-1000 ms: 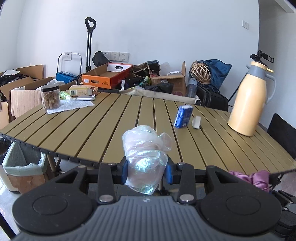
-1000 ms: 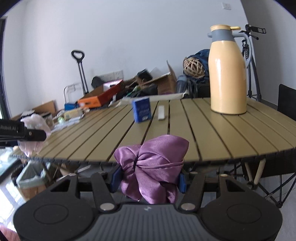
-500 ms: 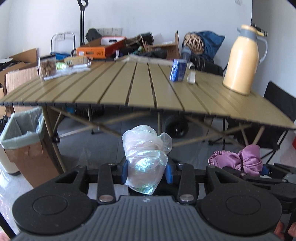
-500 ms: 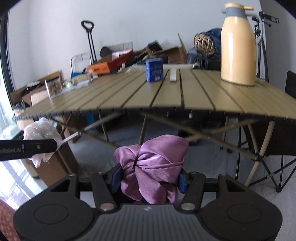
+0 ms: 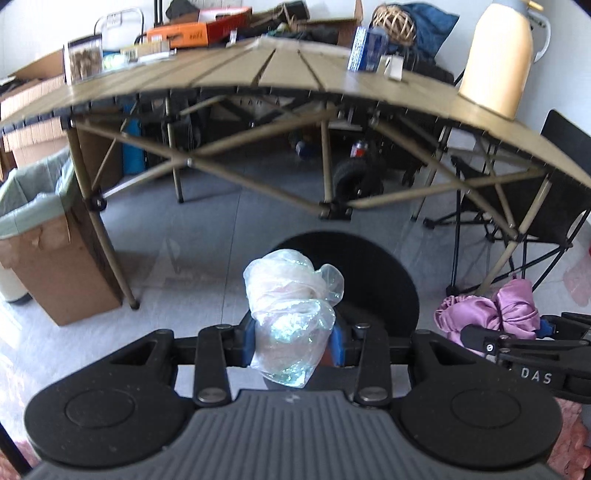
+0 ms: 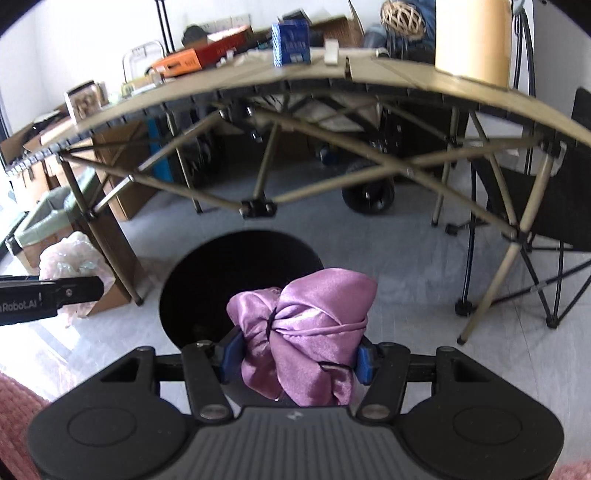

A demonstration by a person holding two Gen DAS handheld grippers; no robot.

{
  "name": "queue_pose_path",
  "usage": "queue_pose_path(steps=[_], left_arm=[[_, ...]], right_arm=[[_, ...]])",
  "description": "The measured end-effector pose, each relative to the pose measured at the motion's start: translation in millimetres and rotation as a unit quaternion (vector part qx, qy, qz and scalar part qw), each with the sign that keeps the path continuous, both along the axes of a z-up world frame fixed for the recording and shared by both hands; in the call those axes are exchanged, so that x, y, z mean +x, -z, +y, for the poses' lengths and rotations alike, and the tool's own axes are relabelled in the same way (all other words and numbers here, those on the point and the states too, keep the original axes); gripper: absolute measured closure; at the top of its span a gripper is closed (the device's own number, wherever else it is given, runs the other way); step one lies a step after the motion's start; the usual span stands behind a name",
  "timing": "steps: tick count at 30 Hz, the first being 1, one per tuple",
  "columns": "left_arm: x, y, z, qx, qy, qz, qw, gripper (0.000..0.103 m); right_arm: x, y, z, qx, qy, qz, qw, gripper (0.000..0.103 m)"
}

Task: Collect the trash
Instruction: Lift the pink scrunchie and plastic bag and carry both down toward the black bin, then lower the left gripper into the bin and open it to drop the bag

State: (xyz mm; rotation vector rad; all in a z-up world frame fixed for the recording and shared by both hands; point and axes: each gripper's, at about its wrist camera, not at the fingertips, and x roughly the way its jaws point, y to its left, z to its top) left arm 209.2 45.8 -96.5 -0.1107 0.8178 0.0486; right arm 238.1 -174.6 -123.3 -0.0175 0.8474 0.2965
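Left claw [image 5: 293, 341] pinches a crumpled clear plastic bag [image 5: 291, 314] between its blue pads, bag bulging up above the pads and hanging a bit below them. Far left in the left wrist view sits a cardboard box bin [image 5: 55, 266] with a pale green liner, on the floor just beside a leg of the folding desk [image 5: 258, 70]. Directly under and beyond the bag is a round black opening [image 5: 373, 273] on the grey floor; can't tell if it is a bin or a mat. Desk is seen from below its edge, crossed metal struts showing; on top, left to right: a clear jar [image 5: 83, 61], an orange box [image 5: 195, 31], a blue carton [image 5: 365, 48] with a small white item beside it, and a yellow thermos jug [image 5: 498, 59]. Right of the desk stands a black folding chair [image 5: 554, 192]. Right claw [image 6: 293, 360] clamps a purple satin cloth bundle [image 6: 306, 332], tied with a dark band, pads pressed on both sides; the same bundle [image 5: 491, 314] shows at the right edge of the left view, level with the plastic bag and apart from it. In the right wrist view the bundle hangs over the near rim of the black opening [image 6: 229, 273], and the left claw's finger with the plastic bag [image 6: 70, 262] shows at far left.
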Motion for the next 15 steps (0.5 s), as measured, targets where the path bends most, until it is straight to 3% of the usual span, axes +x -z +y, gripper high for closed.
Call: queue_pose_path(steps=[15], left_arm=[[15.4,31.7,12.8,-0.003,-0.015,0.061,0.9980,0.065]], right_arm=[[21.4,29.1,-6.7,-0.005,0.021,0.050,0.999,0.046]])
